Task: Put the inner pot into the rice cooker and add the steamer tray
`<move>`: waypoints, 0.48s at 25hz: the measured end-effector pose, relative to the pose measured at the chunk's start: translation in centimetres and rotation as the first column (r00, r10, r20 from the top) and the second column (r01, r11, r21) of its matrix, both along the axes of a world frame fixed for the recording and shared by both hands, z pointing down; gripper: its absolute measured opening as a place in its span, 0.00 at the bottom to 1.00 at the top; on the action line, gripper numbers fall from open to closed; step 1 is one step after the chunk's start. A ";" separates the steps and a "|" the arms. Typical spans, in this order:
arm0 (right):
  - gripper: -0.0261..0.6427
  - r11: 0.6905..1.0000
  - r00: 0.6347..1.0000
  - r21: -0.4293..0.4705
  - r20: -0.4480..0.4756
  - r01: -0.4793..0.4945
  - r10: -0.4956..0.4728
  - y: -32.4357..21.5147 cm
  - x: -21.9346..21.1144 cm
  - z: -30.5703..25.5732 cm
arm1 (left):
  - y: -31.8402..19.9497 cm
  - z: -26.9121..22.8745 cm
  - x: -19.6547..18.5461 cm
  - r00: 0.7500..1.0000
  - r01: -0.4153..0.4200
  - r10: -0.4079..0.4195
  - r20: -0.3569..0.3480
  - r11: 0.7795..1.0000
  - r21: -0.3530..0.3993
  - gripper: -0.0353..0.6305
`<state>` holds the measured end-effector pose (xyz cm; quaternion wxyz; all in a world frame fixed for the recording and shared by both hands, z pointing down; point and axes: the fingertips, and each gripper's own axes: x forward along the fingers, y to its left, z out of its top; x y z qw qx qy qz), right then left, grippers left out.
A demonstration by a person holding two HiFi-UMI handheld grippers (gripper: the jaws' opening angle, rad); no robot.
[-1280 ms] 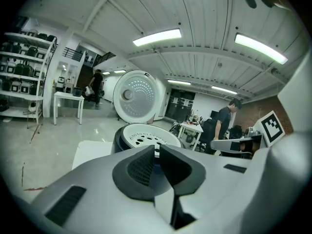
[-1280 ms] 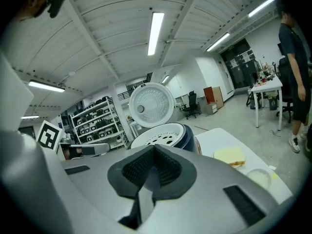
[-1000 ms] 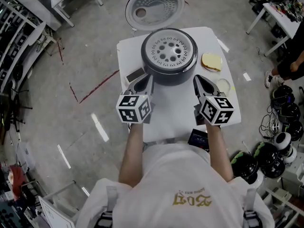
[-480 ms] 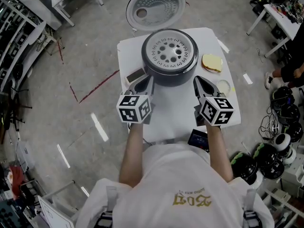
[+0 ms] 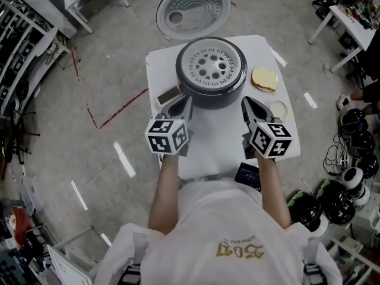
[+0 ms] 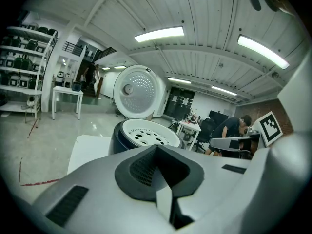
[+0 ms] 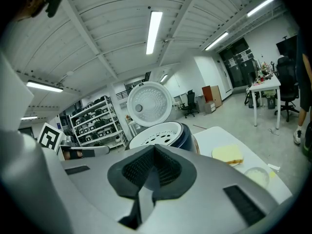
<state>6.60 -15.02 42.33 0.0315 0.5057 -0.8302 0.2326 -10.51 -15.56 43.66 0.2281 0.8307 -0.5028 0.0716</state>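
The dark rice cooker (image 5: pixel 211 94) stands on the small white table (image 5: pixel 160 70), its round lid (image 5: pixel 192 9) swung open behind. A white steamer tray (image 5: pixel 211 64) with several holes sits in its mouth; the inner pot is hidden beneath it. My left gripper (image 5: pixel 178 104) hangs shut and empty at the cooker's near left. My right gripper (image 5: pixel 248 104) is shut and empty at its near right. The tray (image 6: pixel 148 133) and lid (image 6: pixel 136 91) show past the left gripper (image 6: pixel 157 152) in its view. The right gripper view has the tray (image 7: pixel 161 131) beyond my right gripper (image 7: pixel 155 151).
A yellow sponge (image 5: pixel 265 78) and a small clear dish (image 5: pixel 279 107) lie on the table's right side. A dark flat block (image 5: pixel 169 94) lies at the left. A dark device (image 5: pixel 248 174) sits at the near edge. Shelves (image 5: pixel 18 58), tables and gear on the floor (image 5: pixel 350 183) surround the table.
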 end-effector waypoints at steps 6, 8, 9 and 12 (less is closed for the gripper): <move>0.06 1.000 1.000 -0.004 -0.024 0.014 -0.014 0.0 -0.1 0.0 | -0.1 0.0 0.3 1.000 -0.004 0.004 -0.001 1.000 -0.011 0.08; 0.06 1.000 1.000 -0.008 -0.021 0.013 -0.013 0.0 0.1 0.0 | -0.2 -0.1 0.4 1.000 -0.005 0.005 -0.002 1.000 -0.011 0.08; 0.06 1.000 1.000 -0.009 -0.020 0.013 -0.013 -0.1 0.2 0.1 | -0.2 -0.1 0.5 1.000 -0.005 0.005 -0.002 1.000 -0.011 0.08; 0.06 1.000 1.000 -0.011 -0.017 0.013 -0.013 -0.1 0.5 0.2 | -0.2 0.0 0.6 1.000 -0.005 0.005 -0.003 1.000 -0.010 0.08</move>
